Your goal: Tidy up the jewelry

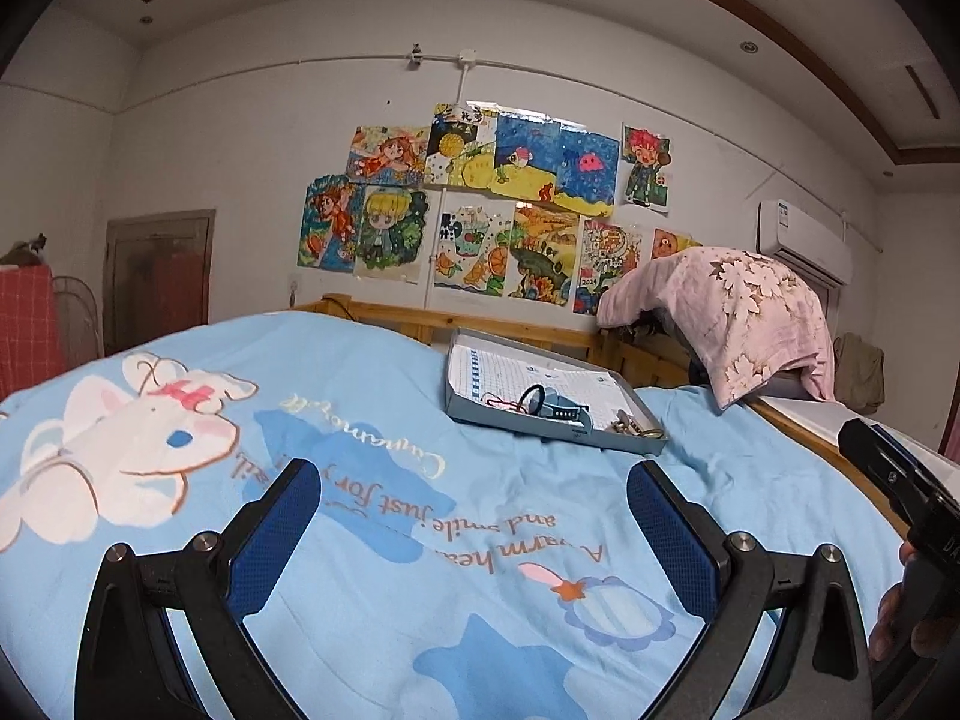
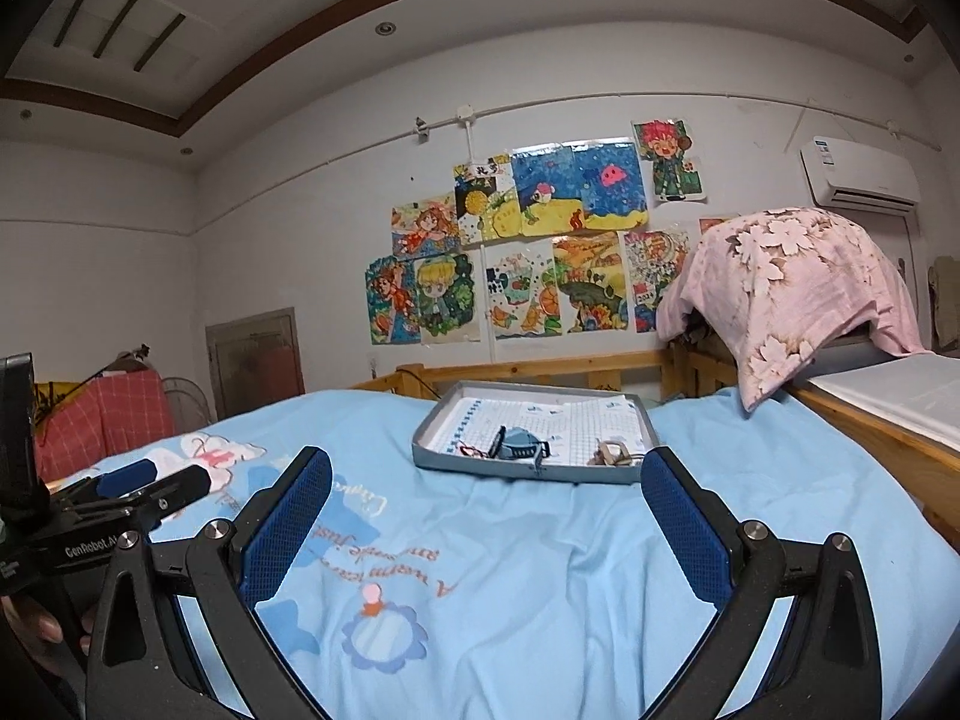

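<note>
A shallow grey tray (image 1: 480, 414) (image 2: 432, 461) lined with gridded paper lies on the blue bedspread ahead of both grippers. In it lie a blue watch with a dark strap (image 1: 561, 405) (image 2: 521, 445), a small red string piece (image 1: 495, 401) (image 2: 470, 451) and a brass-coloured piece (image 1: 627, 423) (image 2: 613, 453) at the right. My left gripper (image 1: 474, 483) is open and empty, held above the bedspread short of the tray. My right gripper (image 2: 486, 471) is open and empty, also short of the tray.
The blue cartoon bedspread (image 1: 360, 450) (image 2: 570, 570) covers the bed. A wooden bed rail (image 1: 510, 324) (image 2: 540, 369) runs behind the tray. A pink floral cloth (image 1: 732, 312) (image 2: 792, 288) drapes over something at the right. The other gripper shows at each view's edge (image 1: 900, 480) (image 2: 120, 492).
</note>
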Action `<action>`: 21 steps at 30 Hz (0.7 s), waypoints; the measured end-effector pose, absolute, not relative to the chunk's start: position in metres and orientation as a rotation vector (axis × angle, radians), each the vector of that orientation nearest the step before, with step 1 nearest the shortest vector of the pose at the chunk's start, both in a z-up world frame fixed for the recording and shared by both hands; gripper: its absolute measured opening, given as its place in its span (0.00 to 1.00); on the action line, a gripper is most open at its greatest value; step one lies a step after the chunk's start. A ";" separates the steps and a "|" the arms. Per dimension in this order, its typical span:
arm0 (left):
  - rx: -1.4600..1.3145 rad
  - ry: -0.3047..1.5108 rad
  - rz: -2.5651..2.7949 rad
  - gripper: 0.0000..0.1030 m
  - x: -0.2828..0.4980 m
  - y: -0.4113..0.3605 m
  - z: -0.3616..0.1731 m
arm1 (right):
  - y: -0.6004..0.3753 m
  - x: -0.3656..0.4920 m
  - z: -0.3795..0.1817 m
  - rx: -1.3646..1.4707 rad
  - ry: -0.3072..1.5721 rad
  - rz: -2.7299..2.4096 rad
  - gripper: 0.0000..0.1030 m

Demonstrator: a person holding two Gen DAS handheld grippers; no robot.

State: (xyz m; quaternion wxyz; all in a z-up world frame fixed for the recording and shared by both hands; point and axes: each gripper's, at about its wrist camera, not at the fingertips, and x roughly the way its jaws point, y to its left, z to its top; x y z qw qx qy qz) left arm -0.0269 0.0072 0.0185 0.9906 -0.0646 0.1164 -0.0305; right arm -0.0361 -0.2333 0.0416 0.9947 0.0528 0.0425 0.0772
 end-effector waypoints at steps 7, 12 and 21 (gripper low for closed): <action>-0.134 0.248 -0.056 1.00 -0.027 0.008 0.012 | -0.234 -0.032 0.037 0.090 0.124 0.117 0.98; -0.127 0.241 -0.052 1.00 -0.028 0.006 0.011 | -0.233 -0.029 0.034 0.081 0.143 0.112 0.98; -0.126 0.242 -0.053 1.00 -0.028 0.006 0.012 | -0.230 -0.029 0.033 0.084 0.147 0.114 0.98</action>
